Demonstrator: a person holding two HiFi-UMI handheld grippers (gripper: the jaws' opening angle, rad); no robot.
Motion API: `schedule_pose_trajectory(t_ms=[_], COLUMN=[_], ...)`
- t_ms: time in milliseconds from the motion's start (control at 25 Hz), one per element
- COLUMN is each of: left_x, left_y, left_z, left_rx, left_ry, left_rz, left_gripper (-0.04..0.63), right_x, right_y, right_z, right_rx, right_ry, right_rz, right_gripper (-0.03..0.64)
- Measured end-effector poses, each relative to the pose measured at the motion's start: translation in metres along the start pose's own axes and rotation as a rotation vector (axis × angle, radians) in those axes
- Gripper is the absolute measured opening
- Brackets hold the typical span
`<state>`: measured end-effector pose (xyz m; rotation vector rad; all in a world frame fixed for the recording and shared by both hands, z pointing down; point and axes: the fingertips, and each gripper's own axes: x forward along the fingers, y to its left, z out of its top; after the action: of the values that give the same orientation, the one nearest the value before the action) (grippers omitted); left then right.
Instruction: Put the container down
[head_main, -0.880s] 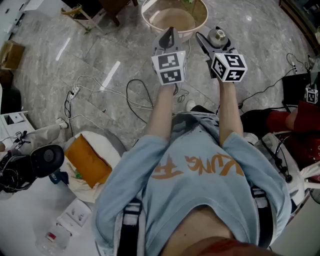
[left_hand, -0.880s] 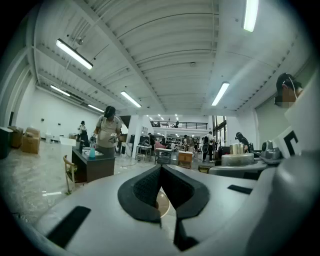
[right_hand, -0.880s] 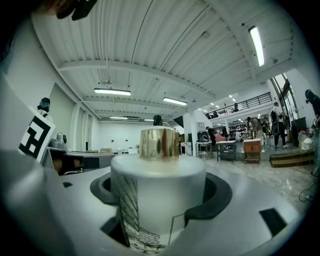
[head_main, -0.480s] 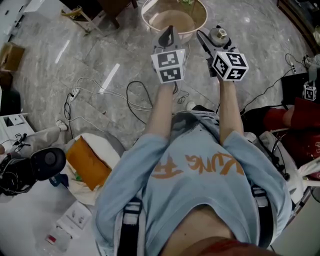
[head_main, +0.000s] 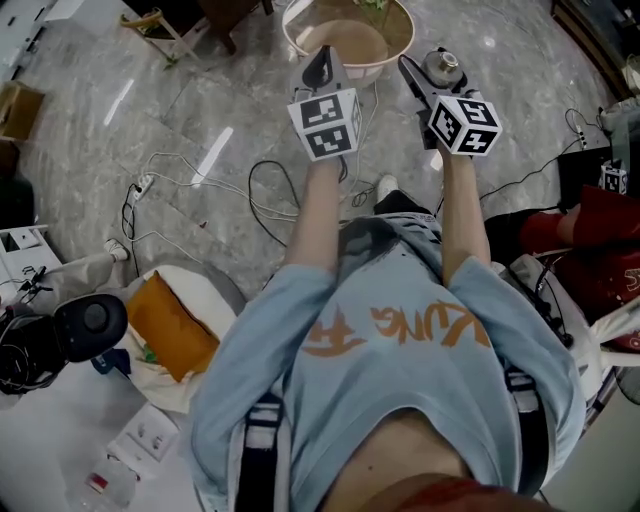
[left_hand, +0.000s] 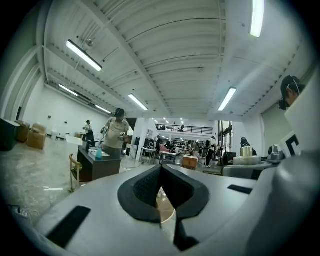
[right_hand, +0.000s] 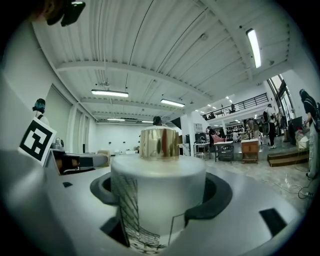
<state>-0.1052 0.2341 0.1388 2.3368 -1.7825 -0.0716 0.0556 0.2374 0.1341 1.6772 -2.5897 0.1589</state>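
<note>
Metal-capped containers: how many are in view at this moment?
1. The container stands clamped between the right gripper's jaws; the left gripper holds none. Another could be hidden behind the person.

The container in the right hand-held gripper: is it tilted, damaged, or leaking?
Nothing stands out. The container stands upright between the jaws of the right hand-held gripper, its gold cap is on, and no spill or damage shows.

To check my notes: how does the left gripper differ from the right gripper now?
The left gripper has its jaws together; the right gripper has them wide apart. The left gripper holds nothing; the right gripper grips a white container with a gold cap. Both are held out side by side.
</note>
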Motion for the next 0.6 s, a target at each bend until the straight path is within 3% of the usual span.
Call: schedule_pose_trajectory(t_ms=[600], left_x=[0.027], left_y=[0.019], left_z=[0.005], left_rx=[-0.015], left_ry=[-0.027], left_rz=[0.006], left_gripper=[0.025], right_x=[0.031], right_y=[-0.009], right_z=[0.009], right_rx=[-0.017], right_ry=[-0.020], right_rz=[0.012], right_gripper=[0.359])
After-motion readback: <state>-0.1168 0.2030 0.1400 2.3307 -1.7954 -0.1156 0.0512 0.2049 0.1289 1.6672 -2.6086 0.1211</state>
